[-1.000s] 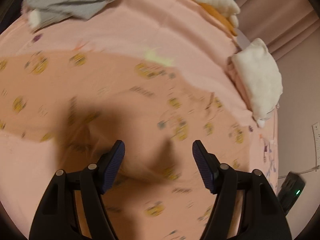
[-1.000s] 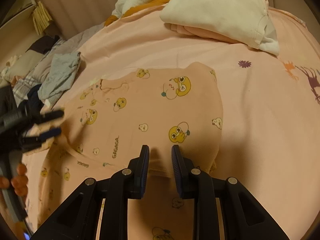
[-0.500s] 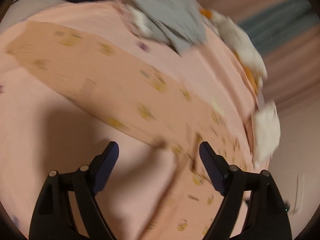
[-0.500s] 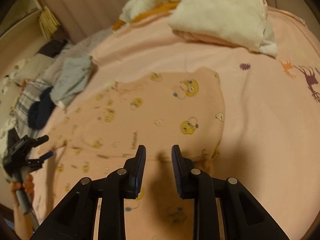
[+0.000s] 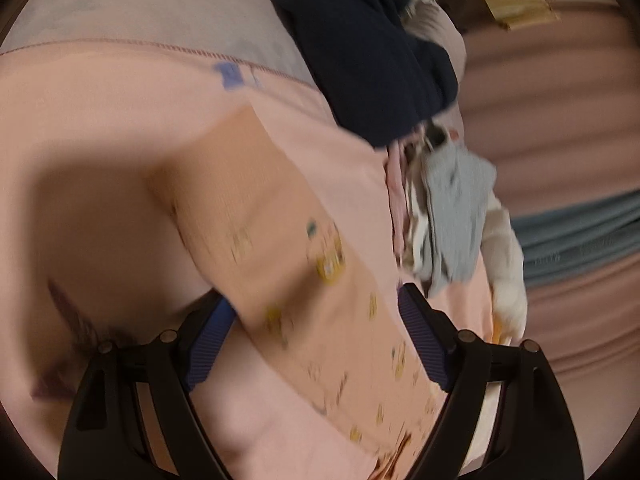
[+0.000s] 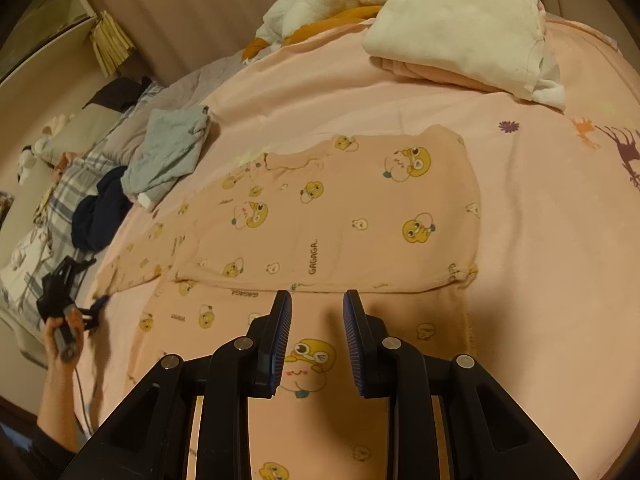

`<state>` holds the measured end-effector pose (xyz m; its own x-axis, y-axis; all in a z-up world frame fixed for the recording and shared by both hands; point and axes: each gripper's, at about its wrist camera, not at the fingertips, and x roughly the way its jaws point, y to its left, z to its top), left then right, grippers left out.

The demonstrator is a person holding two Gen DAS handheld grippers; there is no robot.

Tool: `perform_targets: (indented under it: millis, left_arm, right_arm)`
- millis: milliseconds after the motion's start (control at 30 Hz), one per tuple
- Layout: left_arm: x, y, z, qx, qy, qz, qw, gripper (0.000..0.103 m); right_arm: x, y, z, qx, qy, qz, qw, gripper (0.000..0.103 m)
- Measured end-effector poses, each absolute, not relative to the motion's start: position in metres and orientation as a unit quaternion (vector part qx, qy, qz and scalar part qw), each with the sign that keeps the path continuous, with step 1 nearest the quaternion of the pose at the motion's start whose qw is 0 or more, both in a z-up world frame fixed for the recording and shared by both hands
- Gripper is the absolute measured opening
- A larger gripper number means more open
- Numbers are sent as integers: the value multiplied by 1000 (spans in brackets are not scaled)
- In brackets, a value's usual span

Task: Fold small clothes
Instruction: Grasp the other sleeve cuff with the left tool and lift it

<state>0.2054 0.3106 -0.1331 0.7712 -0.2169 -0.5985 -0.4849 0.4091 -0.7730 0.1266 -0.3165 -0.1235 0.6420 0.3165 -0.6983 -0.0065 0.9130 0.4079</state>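
The peach cotton garment printed with yellow cartoon faces (image 6: 344,216) is being spread flat on the pink bedsheet (image 6: 560,240), lying ahead of the right tongs (image 6: 317,312), which are being held apart above it. The left tongs (image 5: 316,320) are being held wide apart around its sleeve (image 5: 256,216).

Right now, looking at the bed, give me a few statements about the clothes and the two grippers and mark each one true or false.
1. The right gripper is open above the printed pink garment. True.
2. The left gripper is clamped shut. False: its jaws stand wide apart, with the garment's sleeve between them.
3. A folded cream garment lies beyond the pink one. True.
4. The grey garment lies on the pink one. False: it lies beside it, apart.
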Motion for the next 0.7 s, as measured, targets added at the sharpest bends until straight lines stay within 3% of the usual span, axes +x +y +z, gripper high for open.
perform_targets:
  millis: [133,167,200,267,300,500,700]
  left_arm:
    - [213,320,-127,-521,328,111,780,73]
    - [214,321,-126,-513,332,117,783,62]
    - [218,320,-124,-500,340,124,787,43]
    - [229,315,-123,-475,361,126,793,14]
    - [231,311,-121,-459,371,127,797,8]
    - [235,264,-80,-355,386,100,846,5]
    - [235,163,-7,-246,364,3,899,5]
  right_arm:
    - [130,-314,-128,186,422,88,883,26]
    - [130,-314,-129,187,423,88,882,26]
    - [130,-313,-129,187,424,88,882,26]
    - [129,-312,-130,185,426,87,881,26]
    - [129,-312,-130,183,426,87,882,26]
    - [122,-312,-126,184,420,89,884,26]
    - [111,-319,-124,194,413,91,885,26]
